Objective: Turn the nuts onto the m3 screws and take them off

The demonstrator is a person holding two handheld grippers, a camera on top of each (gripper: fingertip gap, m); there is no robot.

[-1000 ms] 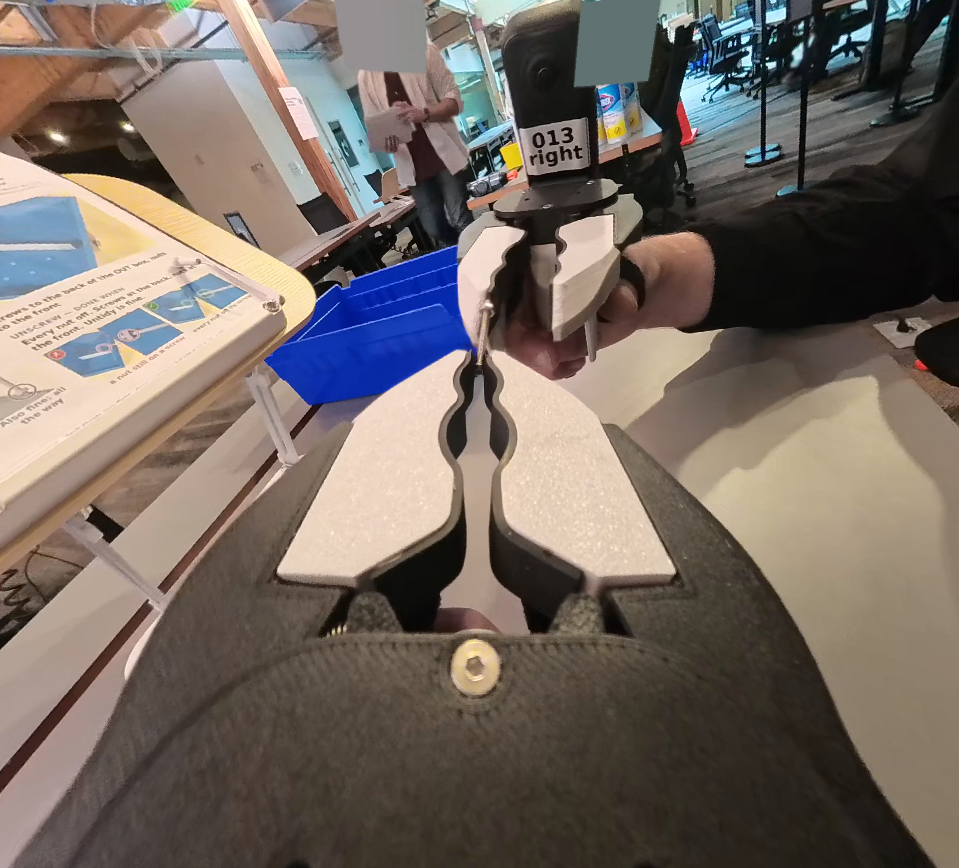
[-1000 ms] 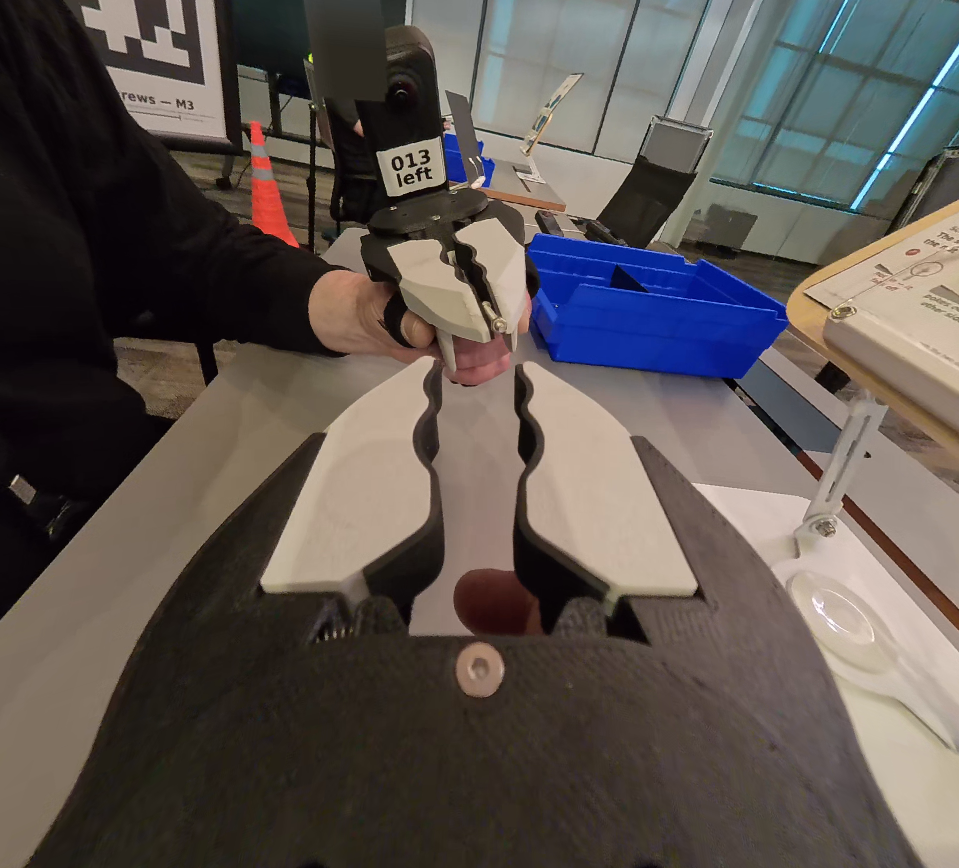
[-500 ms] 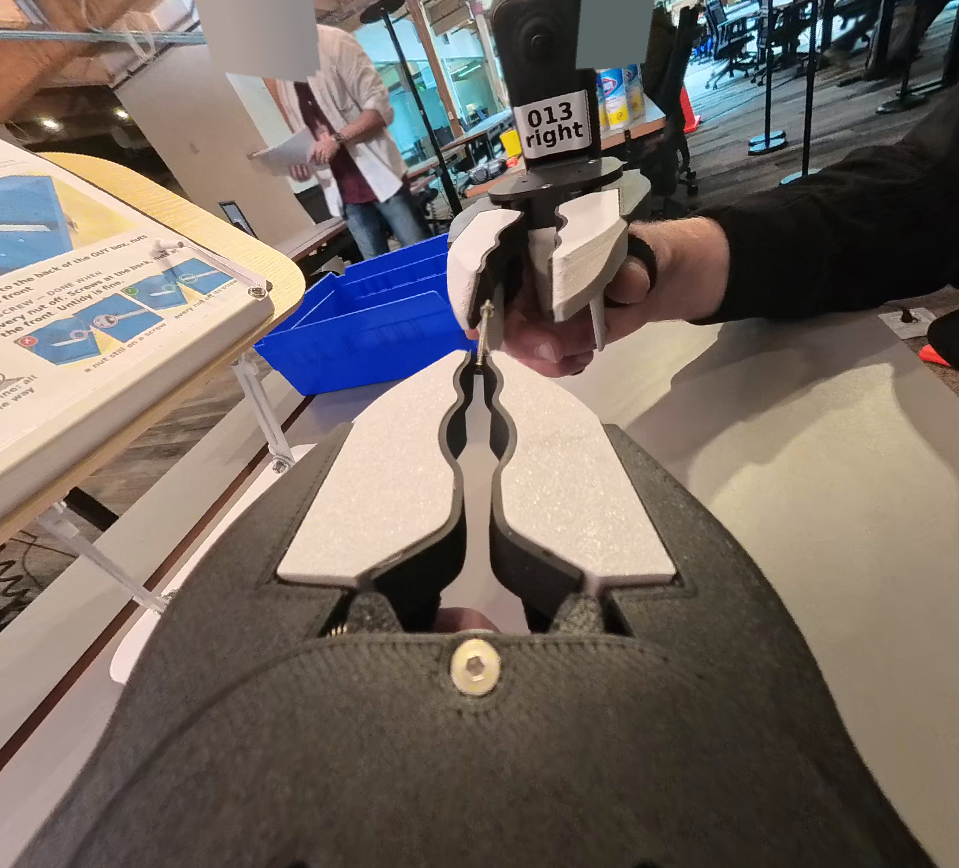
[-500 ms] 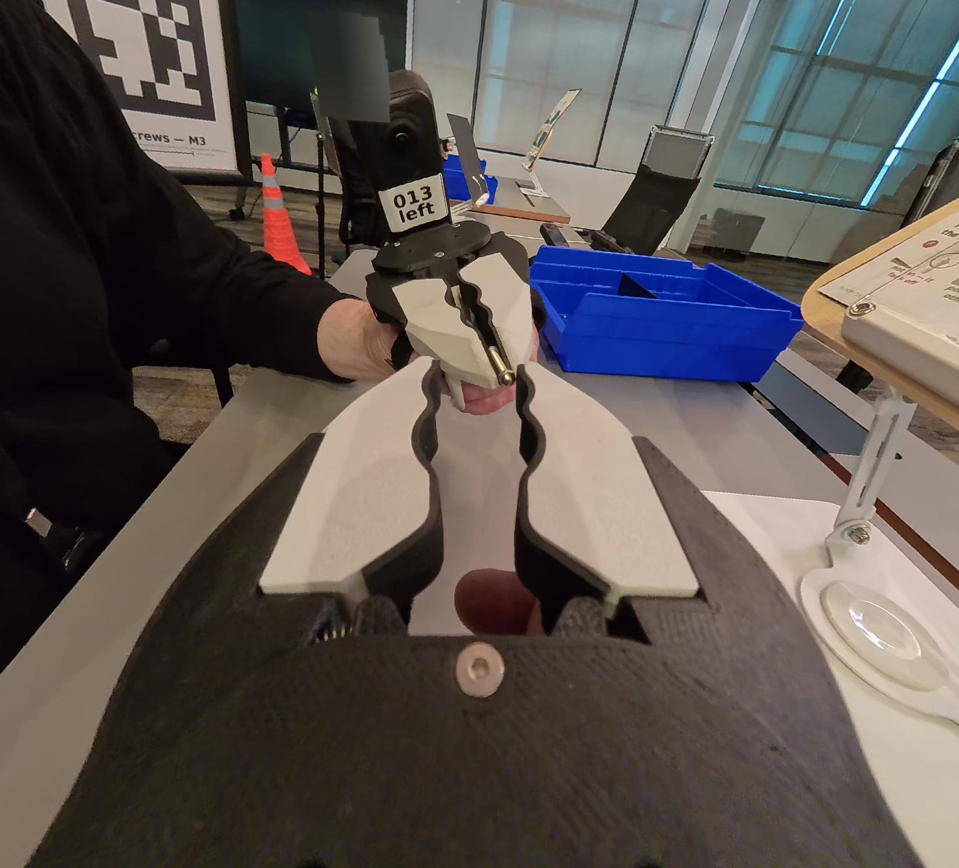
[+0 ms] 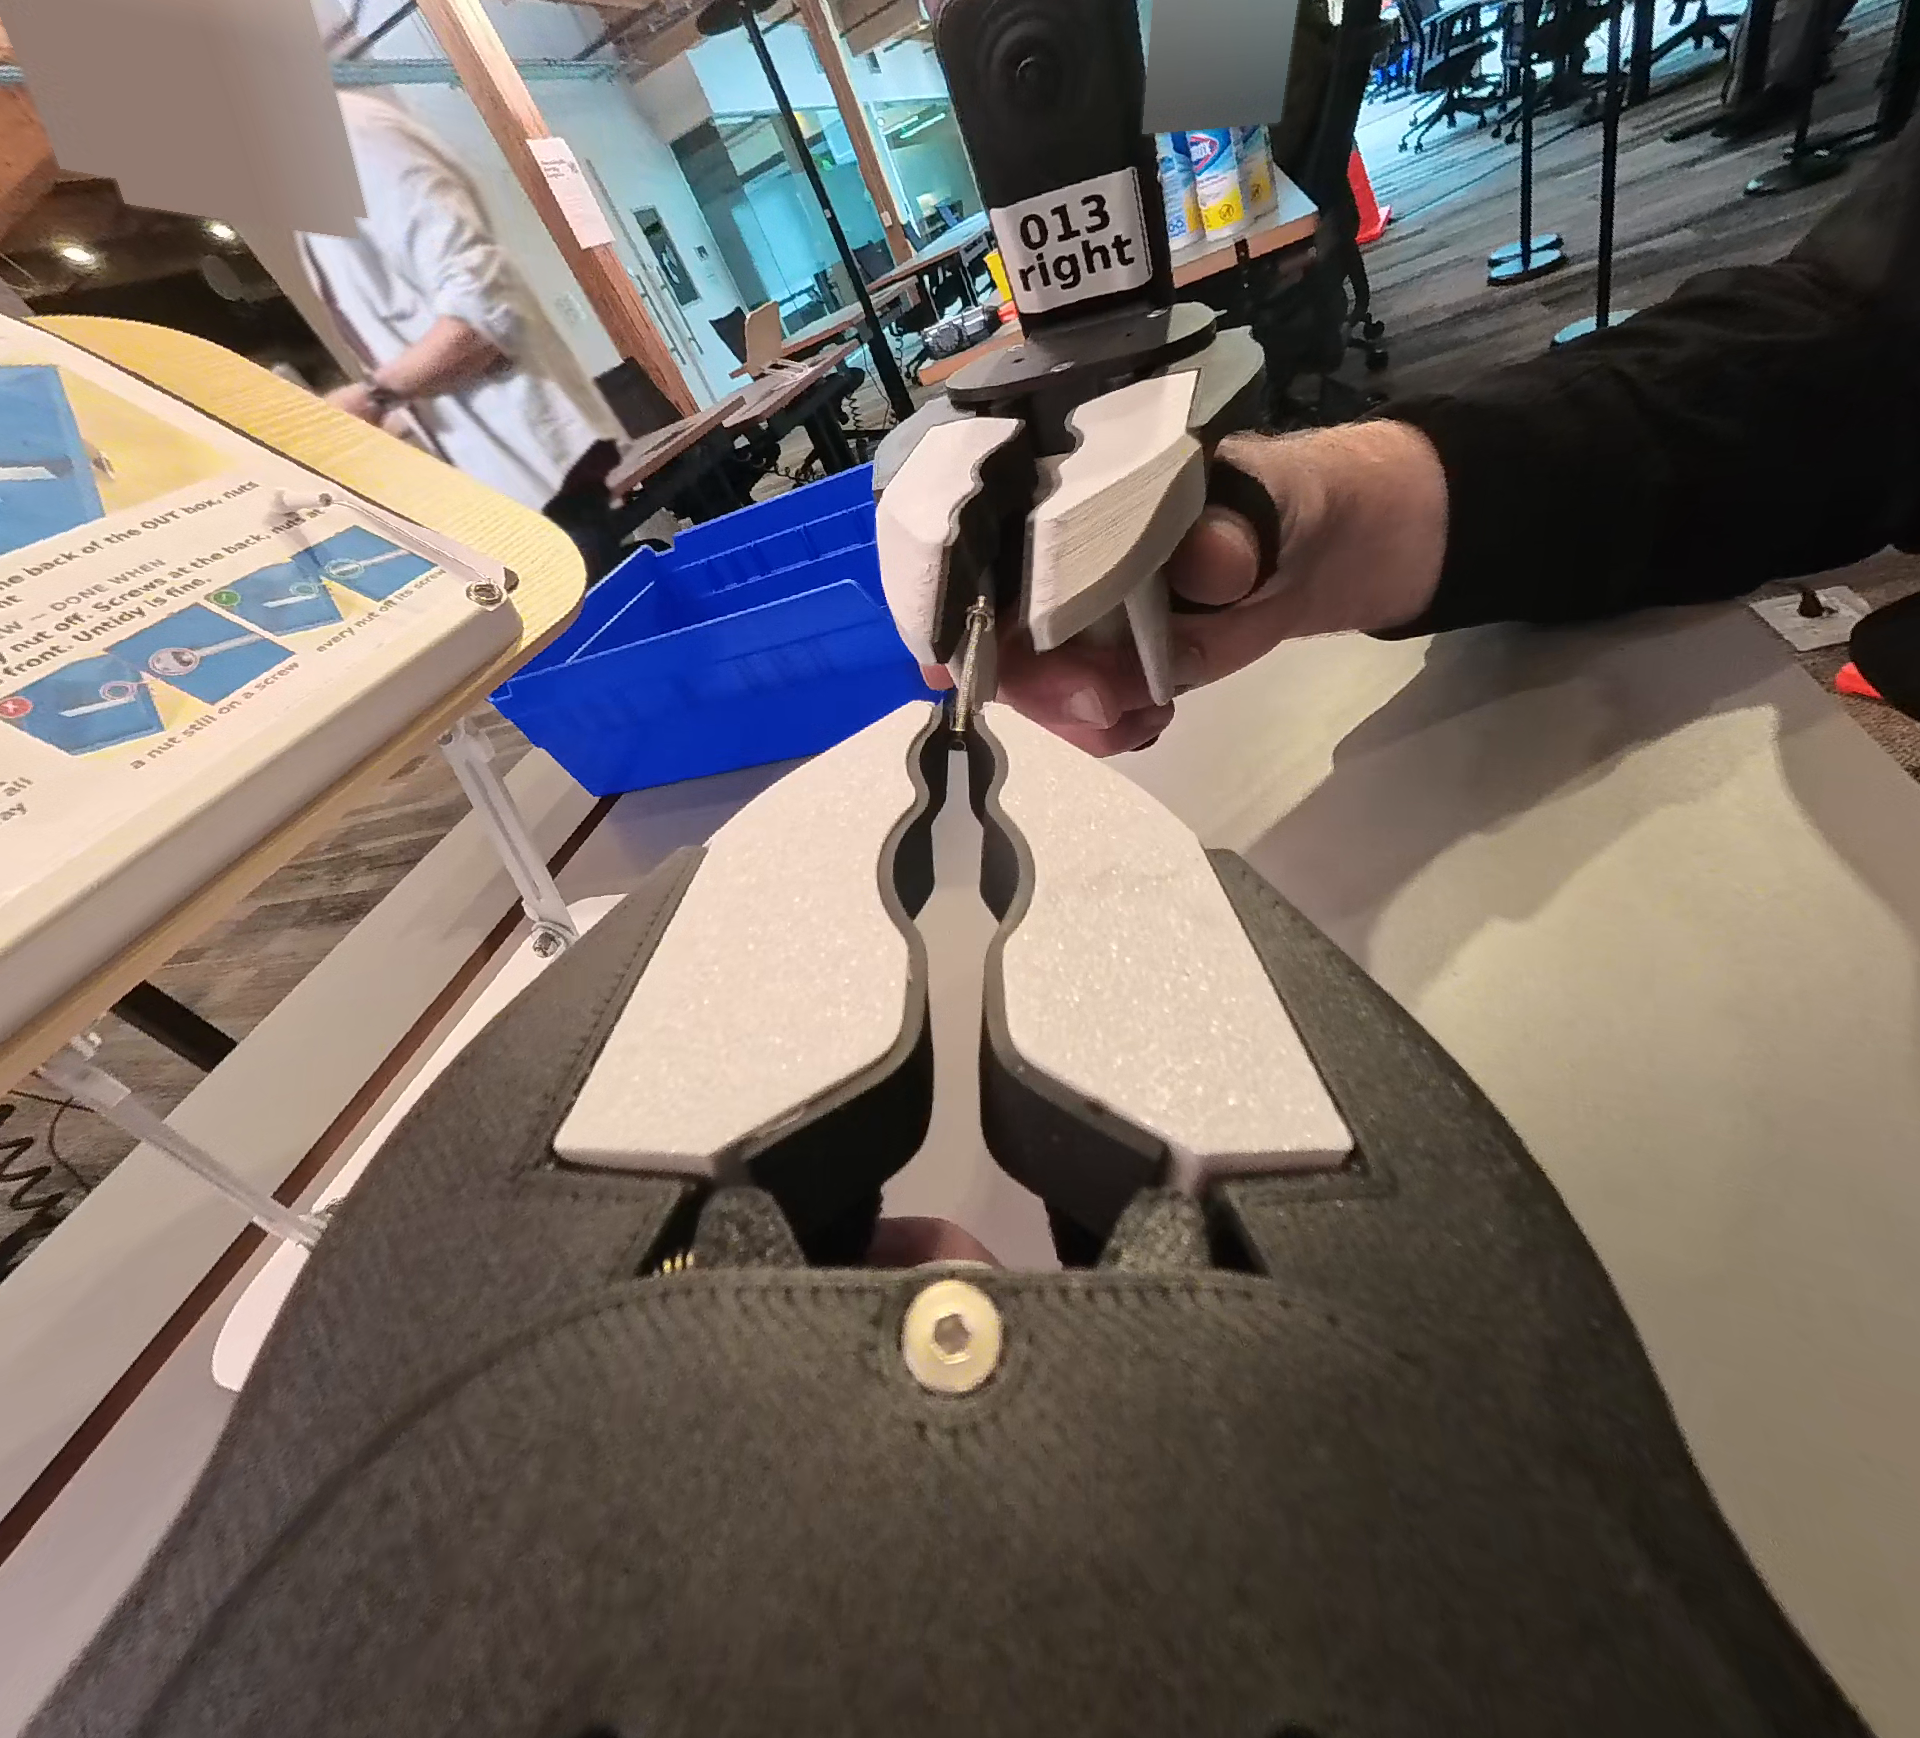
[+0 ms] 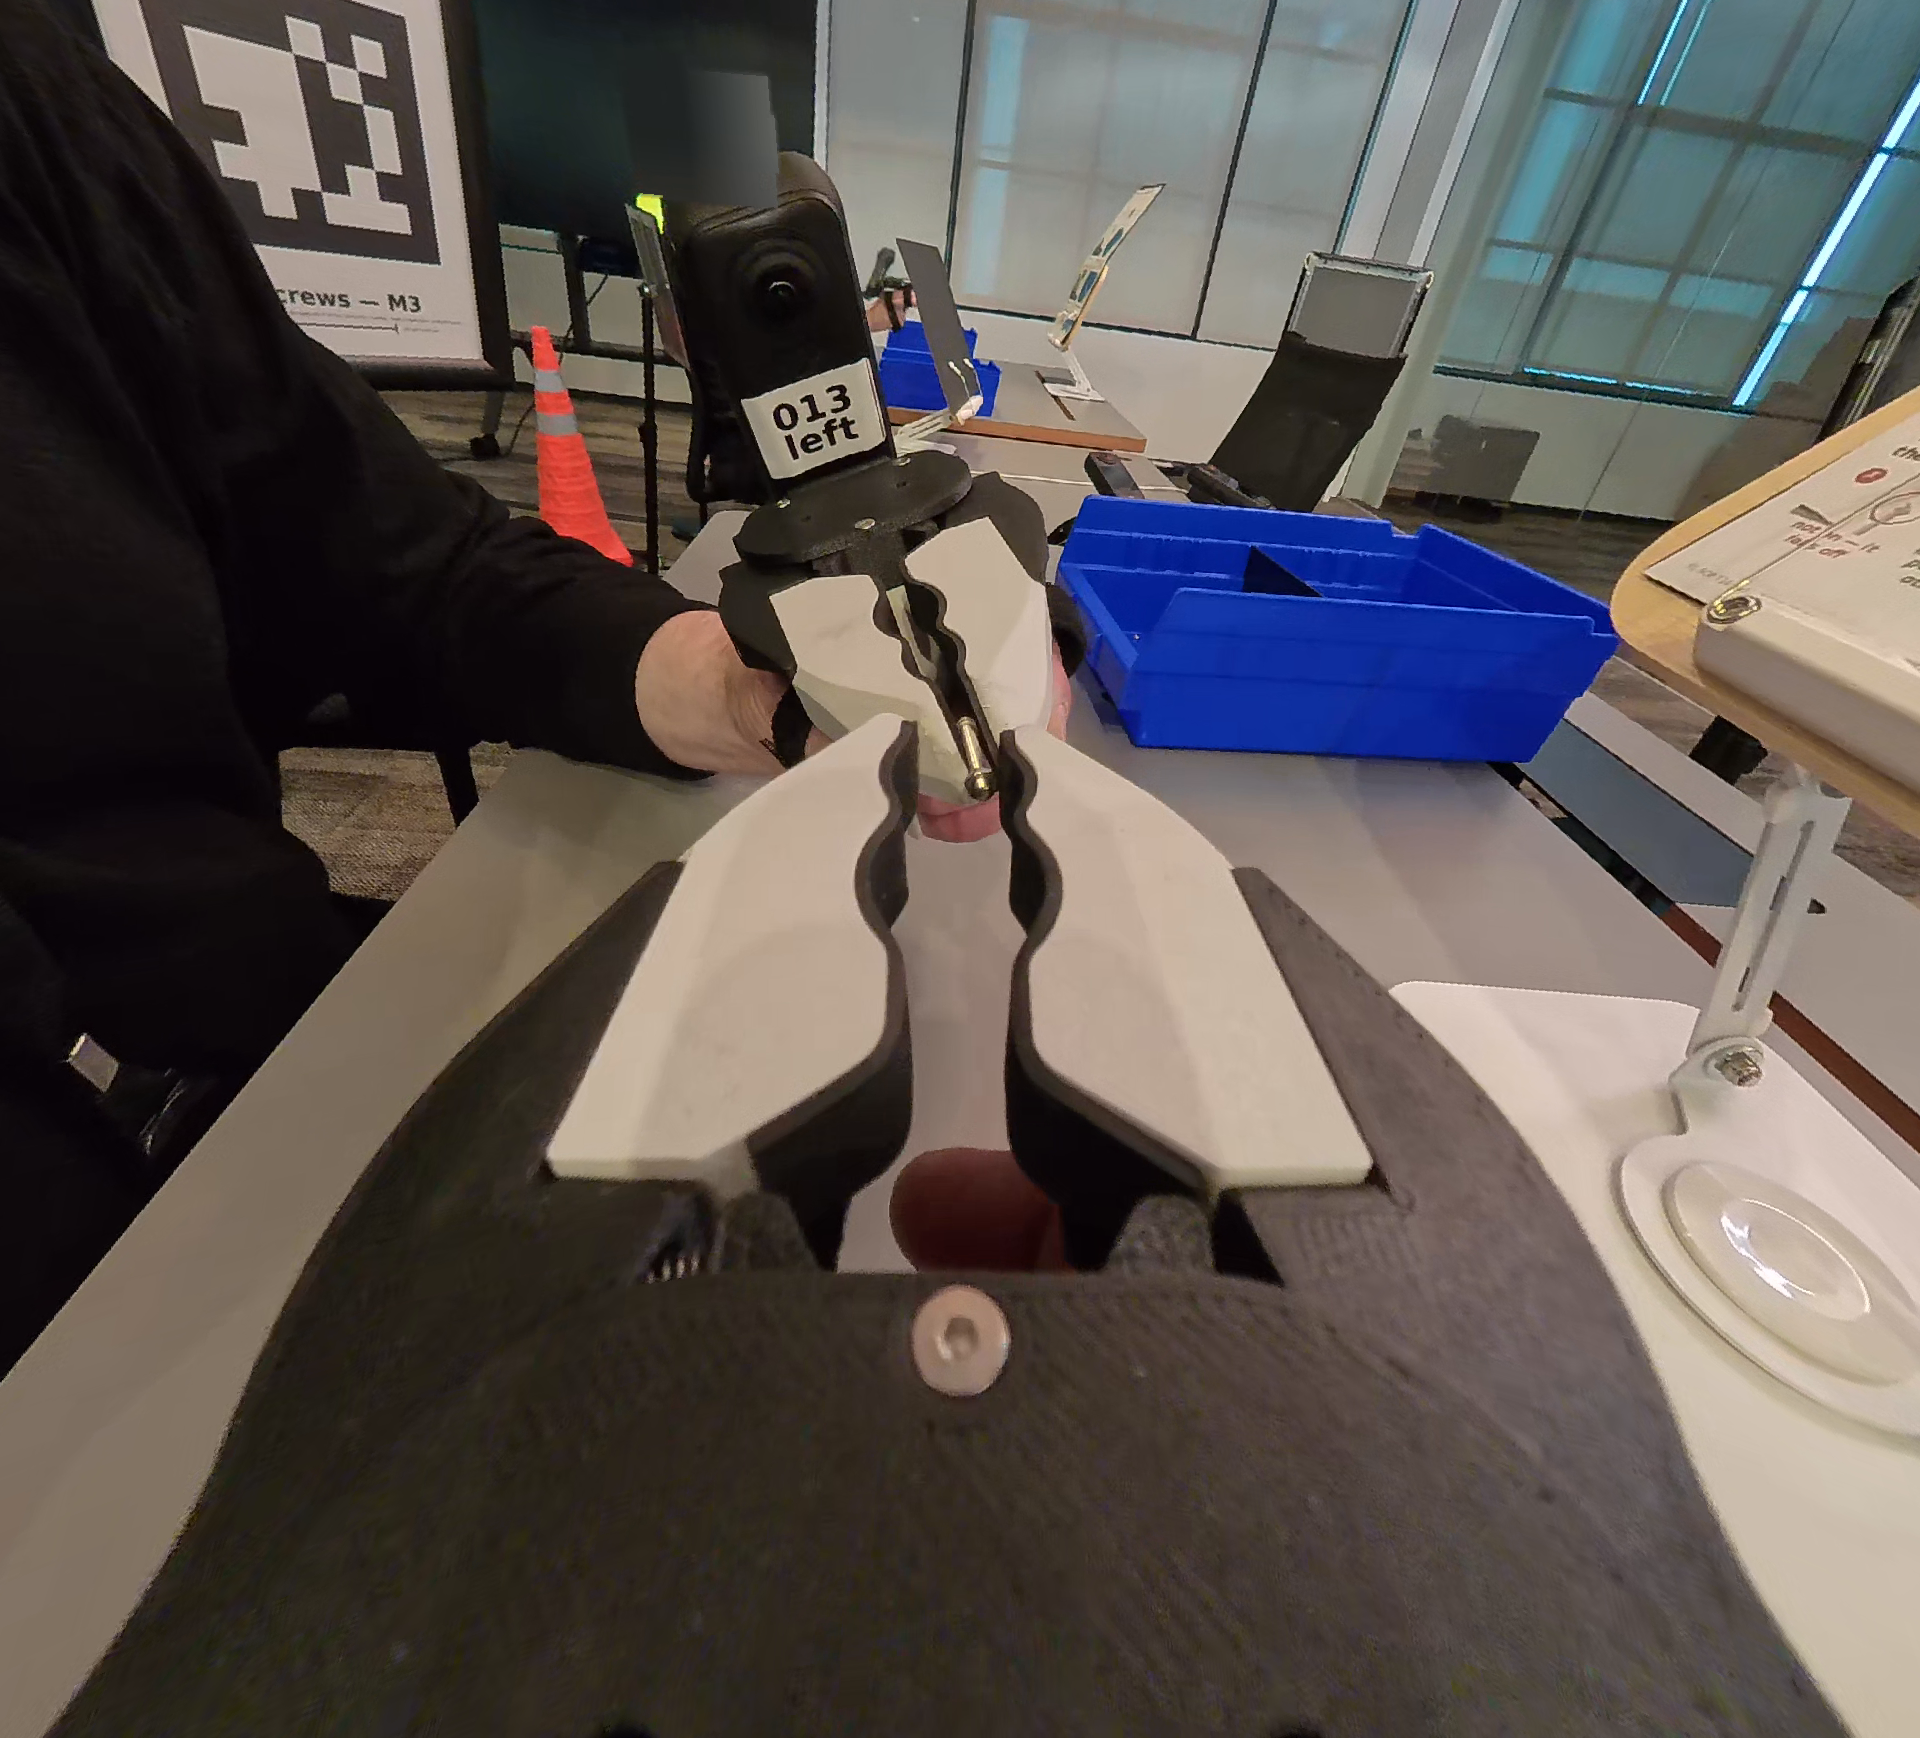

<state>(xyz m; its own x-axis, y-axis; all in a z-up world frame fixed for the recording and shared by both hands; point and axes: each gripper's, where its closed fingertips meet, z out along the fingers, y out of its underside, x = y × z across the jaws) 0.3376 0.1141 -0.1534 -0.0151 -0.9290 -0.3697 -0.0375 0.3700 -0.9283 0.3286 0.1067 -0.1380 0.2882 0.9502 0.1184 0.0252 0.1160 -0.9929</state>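
A smooth, matte grey table [image 6: 1299, 857] is seen under both tools. At its far edge a glossy blue plastic bin [image 6: 1351, 670], rectangular and split by dividers, is set. Beside it a rounded wooden board carrying a laminated printed sheet [image 5: 208, 649] is propped on a thin white stand.

The left gripper [image 5: 961, 743], with a black ribbed body and white, grainy, wavy-edged fingers, is pressed almost closed. Only a thin slit is left at the tips, and the lower end of the screw [image 5: 974, 665] is pinched there. The right gripper [image 6: 956, 753], built the same way, is held facing it with its jaws parted by a clear gap and nothing clamped.

The screw, a slim, shiny metal rod with a small cylindrical head, is held above the table, and its head lies between the right fingertips; contact with them cannot be judged. A nut cannot be made out on it.
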